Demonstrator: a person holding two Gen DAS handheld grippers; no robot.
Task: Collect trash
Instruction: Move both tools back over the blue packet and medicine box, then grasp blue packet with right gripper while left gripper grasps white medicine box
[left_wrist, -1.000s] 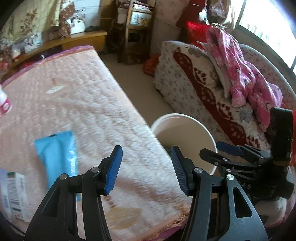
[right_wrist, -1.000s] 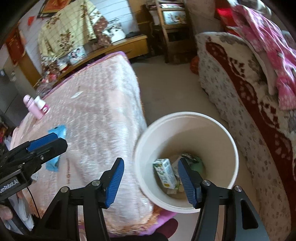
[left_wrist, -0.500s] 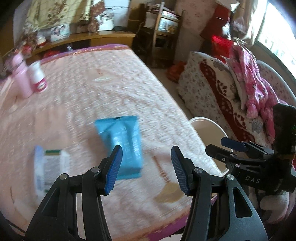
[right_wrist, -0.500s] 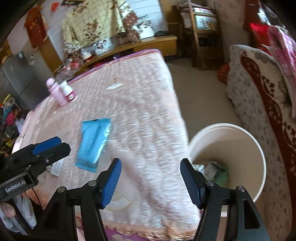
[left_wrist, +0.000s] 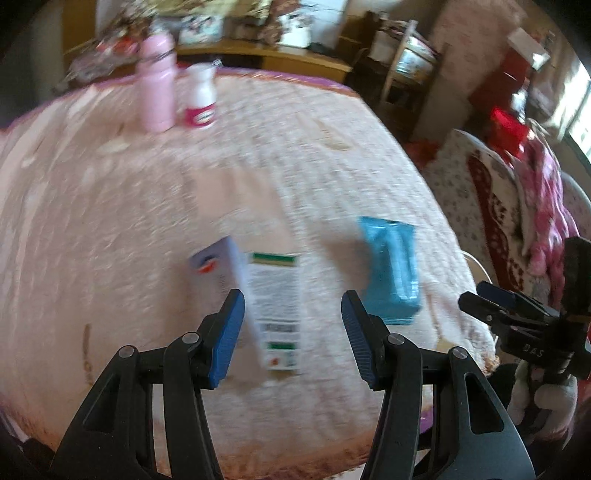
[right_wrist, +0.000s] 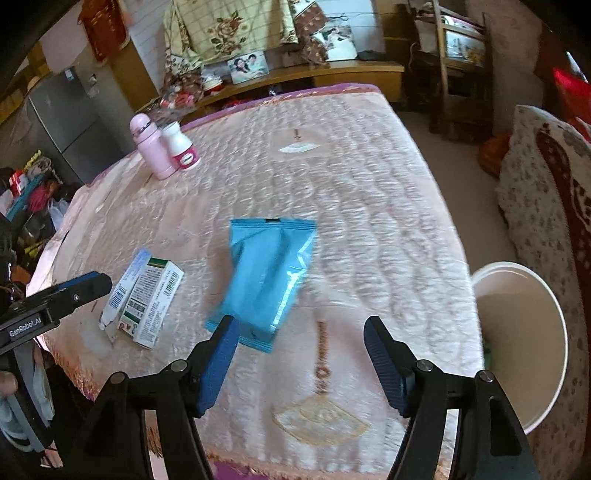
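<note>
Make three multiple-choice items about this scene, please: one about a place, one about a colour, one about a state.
1. Where does the white bucket stand?
A. on the table
B. beside the table, below its edge
C. on the shelf

2. What colour is the flat packet on the table?
A. blue
B. red
C. yellow

3. How is the left tool?
A. shut on the packet
B. shut on the bottle
C. open, holding nothing

Answers:
1 B, its rim shows lower than the cloth-covered table, at the table's side.
2 A, its wrapper is light blue in both views.
3 C, its pads stand apart above the white carton, pressing nothing.
</note>
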